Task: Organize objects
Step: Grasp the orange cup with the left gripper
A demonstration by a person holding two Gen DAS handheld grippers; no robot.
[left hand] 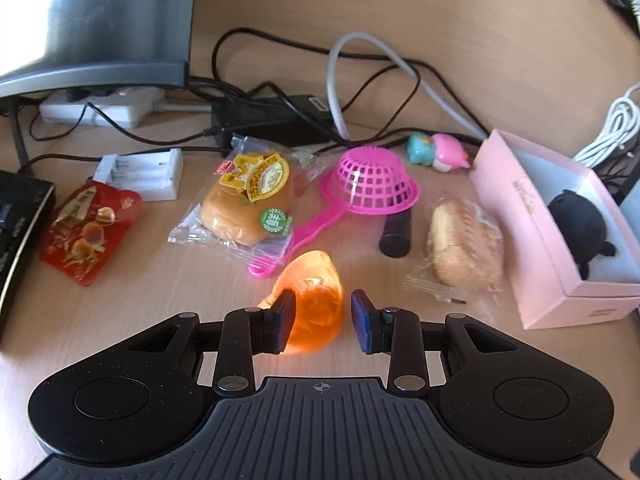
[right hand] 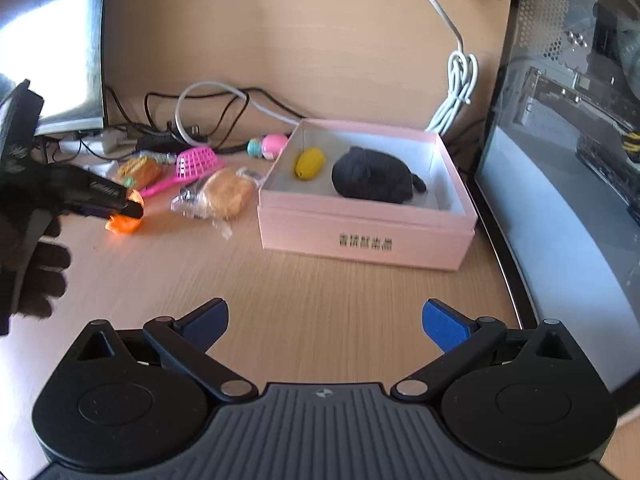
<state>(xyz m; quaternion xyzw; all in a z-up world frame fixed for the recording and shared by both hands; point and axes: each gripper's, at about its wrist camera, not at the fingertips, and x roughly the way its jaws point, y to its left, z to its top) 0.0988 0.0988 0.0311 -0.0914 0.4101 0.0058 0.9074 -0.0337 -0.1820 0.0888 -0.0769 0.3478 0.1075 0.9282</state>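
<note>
The left gripper brackets an orange translucent piece without visibly pinching it, while the right gripper gapes empty before the pink box

Left gripper sits low over the wooden desk, jaws partly apart around an orange translucent piece; left pad touches it, right pad shows a gap. Just beyond: pink strainer upside down, handle pointing toward the gripper. Wrapped bun left of it, red snack packet further left. Black cylinder and second wrapped bread to the right, beside the open pink box holding a black plush. Cables behind.
</note>
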